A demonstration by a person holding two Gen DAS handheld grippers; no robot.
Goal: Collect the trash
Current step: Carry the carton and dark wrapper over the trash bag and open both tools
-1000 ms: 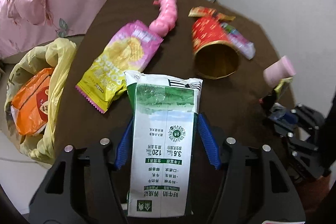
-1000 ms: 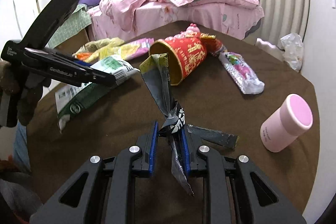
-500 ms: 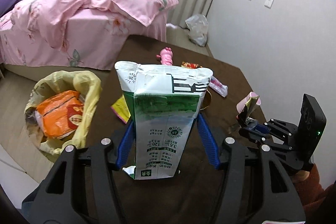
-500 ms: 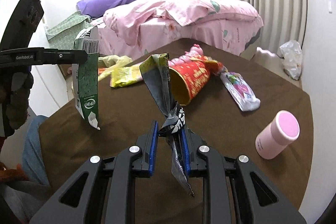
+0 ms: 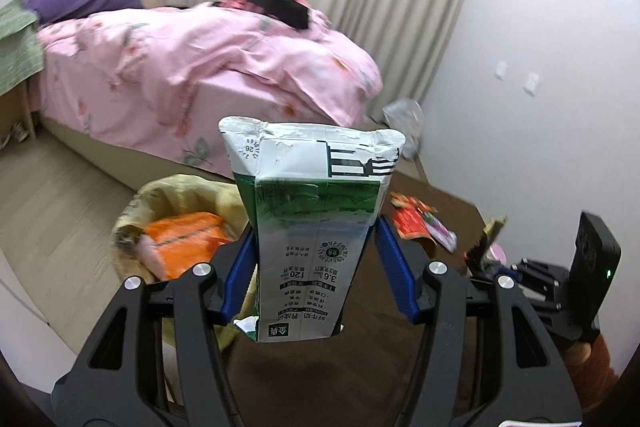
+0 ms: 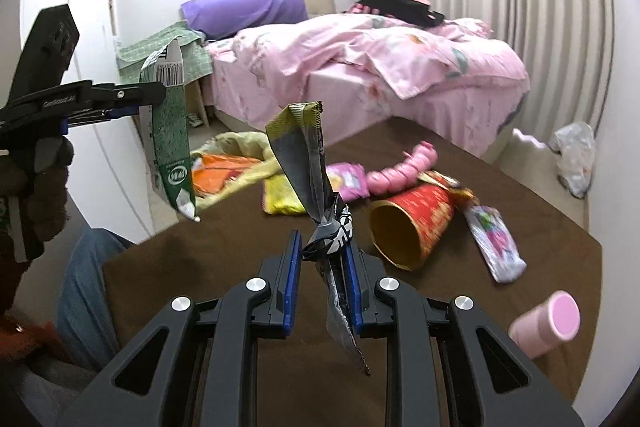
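The left gripper now carries the milk carton clear of the brown table, up and over toward the yellow trash bag beside the table's edge. The right gripper lifts its crumpled wrapper somewhat higher too, it seems, though motion blur makes that hard to judge.

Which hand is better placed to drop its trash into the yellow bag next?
Left, probably. The left gripper holds the milk carton up beside the yellow bag; the right gripper, clamping a crumpled wrapper, hangs over the table, farther off.
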